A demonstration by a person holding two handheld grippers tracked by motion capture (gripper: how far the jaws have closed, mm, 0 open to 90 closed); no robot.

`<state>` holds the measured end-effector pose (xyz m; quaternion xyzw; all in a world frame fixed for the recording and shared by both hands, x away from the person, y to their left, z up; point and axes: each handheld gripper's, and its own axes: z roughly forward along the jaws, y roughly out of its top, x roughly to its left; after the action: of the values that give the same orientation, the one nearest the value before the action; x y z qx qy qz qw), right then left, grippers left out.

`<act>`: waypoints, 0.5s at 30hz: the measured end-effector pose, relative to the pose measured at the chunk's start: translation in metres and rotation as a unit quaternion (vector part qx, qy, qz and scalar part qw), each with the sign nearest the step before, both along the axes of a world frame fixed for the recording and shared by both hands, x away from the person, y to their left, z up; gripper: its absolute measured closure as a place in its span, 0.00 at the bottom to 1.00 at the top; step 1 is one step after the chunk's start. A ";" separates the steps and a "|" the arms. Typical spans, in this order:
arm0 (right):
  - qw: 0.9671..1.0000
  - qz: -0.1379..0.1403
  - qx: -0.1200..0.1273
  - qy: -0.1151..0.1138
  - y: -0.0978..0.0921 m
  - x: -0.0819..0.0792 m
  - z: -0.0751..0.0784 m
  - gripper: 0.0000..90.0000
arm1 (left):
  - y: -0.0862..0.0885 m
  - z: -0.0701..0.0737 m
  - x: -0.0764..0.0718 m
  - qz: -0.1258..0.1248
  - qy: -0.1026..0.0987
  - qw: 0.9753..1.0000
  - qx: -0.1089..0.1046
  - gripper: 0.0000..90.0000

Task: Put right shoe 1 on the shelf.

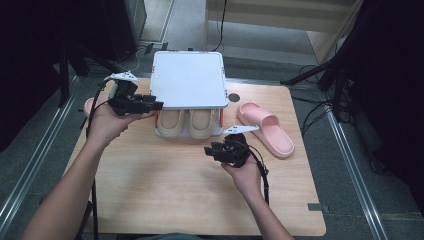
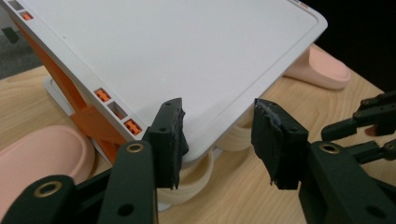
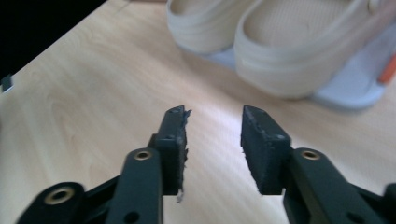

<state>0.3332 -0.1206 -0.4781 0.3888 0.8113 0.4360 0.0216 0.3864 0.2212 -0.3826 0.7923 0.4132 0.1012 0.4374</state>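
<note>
Wooden tabletop (image 1: 165, 190) carries a white plastic shoe rack (image 1: 189, 80); left gripper (image 2: 217, 135), jaws wide, nears its corner and could tip it. Right gripper (image 3: 212, 140) hovers open, empty.

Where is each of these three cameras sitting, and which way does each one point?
High view: above the person's side, looking forward and down on the light wooden table; both forearms, left gripper and right gripper show.
Left gripper view: rides the left gripper, facing the white flat-topped shoe rack with orange sides; its two black jaws stand apart.
Right gripper view: rides the right gripper, facing the pair of cream rubber clogs; its jaws stand apart.
Shared: high and left gripper views both show the rack and a pink slide slipper.
</note>
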 end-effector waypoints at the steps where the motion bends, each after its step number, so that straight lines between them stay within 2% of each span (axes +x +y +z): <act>1: 1.000 -0.004 -0.003 0.008 -0.004 -0.002 0.001 0.68 | 0.001 0.001 -0.001 -0.002 -0.004 1.000 -0.002 0.56; 4: 1.000 -0.003 -0.015 -0.001 -0.013 -0.009 0.006 0.64 | 0.004 0.004 -0.004 -0.003 -0.006 1.000 -0.003 0.52; 7: 1.000 0.005 -0.020 -0.022 -0.023 -0.016 0.009 0.60 | 0.010 0.005 -0.006 0.005 0.007 1.000 0.000 0.50; 10: 0.999 0.003 -0.010 -0.031 -0.035 -0.021 0.009 0.59 | 0.018 0.005 -0.009 0.011 0.011 1.000 0.001 0.49; 13: 1.000 -0.004 0.002 -0.028 -0.044 -0.025 0.009 0.57 | 0.026 0.005 -0.012 0.016 0.013 1.000 0.002 0.49; 15: 0.999 -0.005 0.004 -0.033 -0.049 -0.028 0.011 0.56 | 0.033 0.004 -0.016 0.023 0.010 1.000 0.011 0.48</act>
<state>0.3055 -0.1697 -0.4670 0.3780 0.8064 0.4521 0.0489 0.3707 0.2547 -0.3785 0.7885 0.4343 0.1080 0.4219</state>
